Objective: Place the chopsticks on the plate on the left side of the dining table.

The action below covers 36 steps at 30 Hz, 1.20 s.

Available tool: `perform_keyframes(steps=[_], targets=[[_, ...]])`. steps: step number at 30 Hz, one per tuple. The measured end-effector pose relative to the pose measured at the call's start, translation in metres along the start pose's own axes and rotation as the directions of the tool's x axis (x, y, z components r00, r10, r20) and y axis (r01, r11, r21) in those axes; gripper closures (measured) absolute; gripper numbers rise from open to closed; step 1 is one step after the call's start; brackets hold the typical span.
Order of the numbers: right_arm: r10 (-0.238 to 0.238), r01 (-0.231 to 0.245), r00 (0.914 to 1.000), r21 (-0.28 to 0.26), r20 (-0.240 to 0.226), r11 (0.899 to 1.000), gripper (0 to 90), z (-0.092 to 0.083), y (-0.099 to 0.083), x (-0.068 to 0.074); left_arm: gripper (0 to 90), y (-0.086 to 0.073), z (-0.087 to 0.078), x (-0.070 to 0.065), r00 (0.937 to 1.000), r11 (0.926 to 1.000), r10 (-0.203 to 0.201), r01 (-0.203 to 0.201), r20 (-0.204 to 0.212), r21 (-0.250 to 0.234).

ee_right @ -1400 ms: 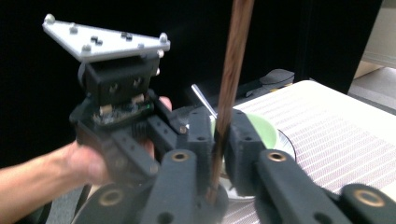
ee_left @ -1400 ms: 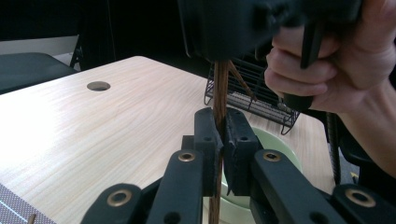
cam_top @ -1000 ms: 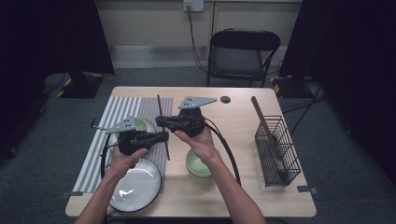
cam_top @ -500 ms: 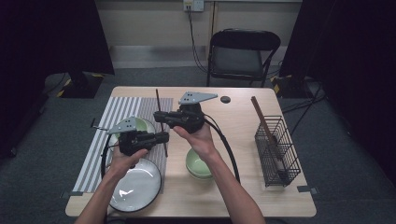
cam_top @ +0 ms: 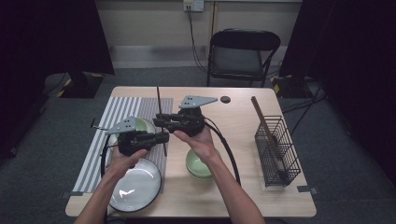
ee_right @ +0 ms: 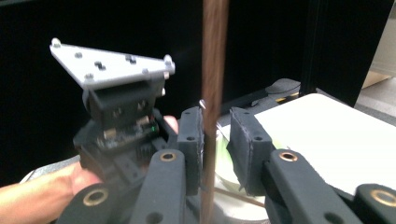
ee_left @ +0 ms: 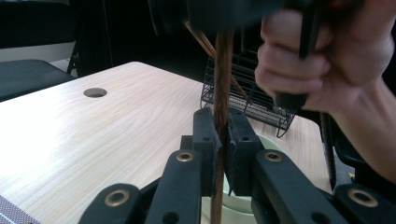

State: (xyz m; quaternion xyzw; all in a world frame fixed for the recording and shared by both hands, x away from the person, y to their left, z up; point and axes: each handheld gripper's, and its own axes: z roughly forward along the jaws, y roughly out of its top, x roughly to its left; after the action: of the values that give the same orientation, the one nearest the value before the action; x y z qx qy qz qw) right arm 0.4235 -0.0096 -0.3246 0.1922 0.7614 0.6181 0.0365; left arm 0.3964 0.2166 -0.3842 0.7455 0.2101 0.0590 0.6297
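A thin brown stick (cam_top: 160, 112) stands upright above the table between my two grippers. My left gripper (cam_top: 163, 137) is shut on its lower part; in the left gripper view the pads (ee_left: 236, 144) pinch the stick (ee_left: 223, 70). Just above, my right gripper (cam_top: 158, 122) points left at the same stick. Its jaws have just been opening. In the right gripper view the stick (ee_right: 212, 60) stands between them, against the left pad (ee_right: 191, 140), with a gap to the right pad.
A green bowl (cam_top: 201, 163) sits under my right wrist and a white plate (cam_top: 135, 186) under my left. Another green bowl (cam_top: 140, 124) rests on the striped mat (cam_top: 116, 116). A black wire basket (cam_top: 275, 149) holding a brown utensil stands at the right. A chair (cam_top: 243, 51) stands behind the table.
Both hands and the upright stick stay about where they were in the high view.
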Motion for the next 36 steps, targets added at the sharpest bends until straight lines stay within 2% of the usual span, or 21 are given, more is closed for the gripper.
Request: perform_keyframes(steps=[2,5,8,13,14,18,19,23,26,33,36], targets=[[0.005,-0.005,1.0000,0.004,0.000,1.000,76.5,0.000,-0.004,-0.001,84.2,0.000,-0.001,0.001,1.0000,1.0000,-0.004,0.004,-0.006,0.000],[-0.004,0.004,1.0000,0.012,-0.002,1.000,84.3,0.000,-0.006,-0.001,84.0,-0.002,0.000,0.002,0.9999,0.9999,-0.009,0.009,-0.007,-0.007],[-0.003,0.003,1.0000,0.017,-0.009,1.000,85.2,0.000,-0.003,0.000,83.9,-0.002,0.000,0.002,1.0000,0.9999,-0.004,0.004,-0.005,-0.012],[-0.002,0.002,1.0000,0.001,-0.009,1.000,85.3,0.002,0.003,0.002,82.8,-0.003,0.000,0.002,0.9999,0.9999,0.005,-0.004,-0.016,0.011],[-0.002,0.002,0.9999,-0.009,-0.012,1.000,85.4,0.001,0.006,0.002,82.9,-0.004,0.001,0.002,0.9998,0.9999,-0.004,0.004,-0.020,0.010],[-0.011,0.010,0.9999,-0.014,-0.009,1.000,85.4,0.000,0.012,0.003,83.3,-0.004,0.002,0.002,1.0000,1.0000,-0.003,0.003,-0.009,0.000],[-0.011,0.011,0.9999,-0.015,-0.010,1.000,85.3,0.000,0.012,0.003,83.2,-0.004,0.001,0.002,0.9999,1.0000,0.005,-0.004,-0.016,0.007],[-0.003,0.003,0.9999,-0.022,-0.013,1.000,85.2,-0.001,0.012,0.002,83.5,-0.004,0.001,0.002,0.9999,1.0000,-0.001,0.002,-0.017,0.009],[-0.004,0.003,0.9999,-0.020,-0.011,1.000,84.8,0.000,0.011,0.002,83.9,-0.004,0.002,0.002,1.0000,1.0000,-0.007,0.007,-0.001,0.006],[-0.008,0.008,0.9999,-0.018,-0.014,1.000,84.7,-0.001,0.013,0.001,84.2,-0.003,0.001,0.001,1.0000,1.0000,-0.003,0.003,-0.001,0.006],[-0.008,0.008,0.9999,-0.027,-0.009,1.000,77.3,-0.002,0.013,0.000,84.3,-0.003,0.001,0.001,1.0000,0.9999,-0.001,0.001,-0.005,0.015]])
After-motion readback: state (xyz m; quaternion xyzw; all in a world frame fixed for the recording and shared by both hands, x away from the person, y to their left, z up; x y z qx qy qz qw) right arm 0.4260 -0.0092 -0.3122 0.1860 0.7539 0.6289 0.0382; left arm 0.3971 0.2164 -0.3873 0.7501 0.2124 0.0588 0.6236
